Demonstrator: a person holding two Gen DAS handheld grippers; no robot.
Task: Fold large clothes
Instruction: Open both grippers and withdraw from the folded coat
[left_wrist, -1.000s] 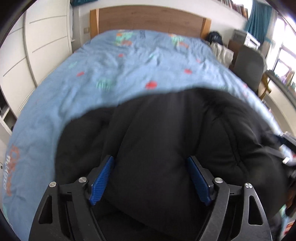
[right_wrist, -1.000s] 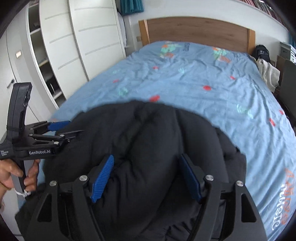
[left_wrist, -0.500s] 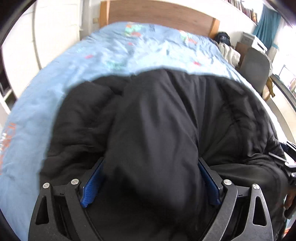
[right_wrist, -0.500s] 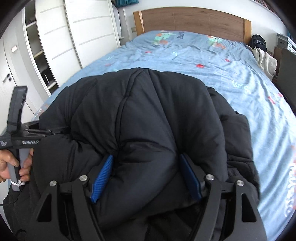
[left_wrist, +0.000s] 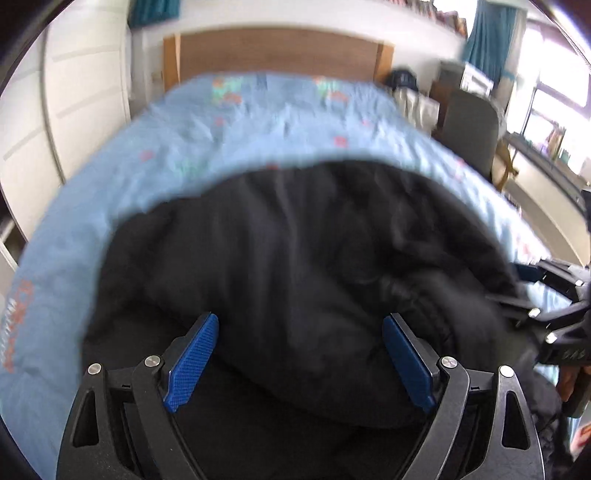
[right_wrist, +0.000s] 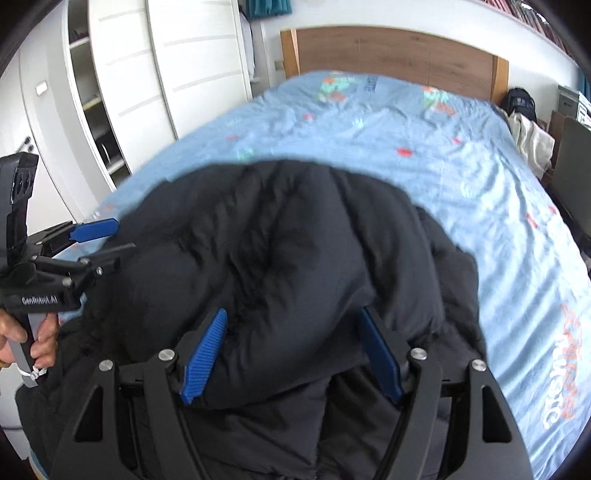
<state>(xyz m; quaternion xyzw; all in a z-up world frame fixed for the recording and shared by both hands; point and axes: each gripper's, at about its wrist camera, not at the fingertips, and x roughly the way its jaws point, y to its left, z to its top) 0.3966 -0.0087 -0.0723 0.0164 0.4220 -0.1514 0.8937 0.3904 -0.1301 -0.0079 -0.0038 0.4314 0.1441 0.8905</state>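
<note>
jacket: black puffer jacket (right_wrist: 295, 251) bunched on the near end of the bed, fills the lower half of both wrist views
left gripper: (left_wrist: 299, 354) jaws wide apart, thick fold of jacket bulging up between the blue pads (left_wrist: 192, 362); cannot tell if the pads actually touch the fabric, view is motion-blurred
right gripper: (right_wrist: 291, 354) jaws spread, quilted roll of jacket sits between its pads, fabric pressed against both
cross view: left gripper shows at 9 o'clock in the right wrist view, fingers apart at the jacket's edge, a hand (right_wrist: 33, 339) on its grip
bedspread: light blue bedspread (right_wrist: 461, 158) with small red and green prints, under the jacket, runs to 12 o'clock
headboard: wood (right_wrist: 388, 55), 12 o'clock
wardrobe: white (right_wrist: 166, 74), 10 o'clock in right wrist view
chair: grey chair (left_wrist: 469, 125), 2 o'clock in left wrist view
</note>
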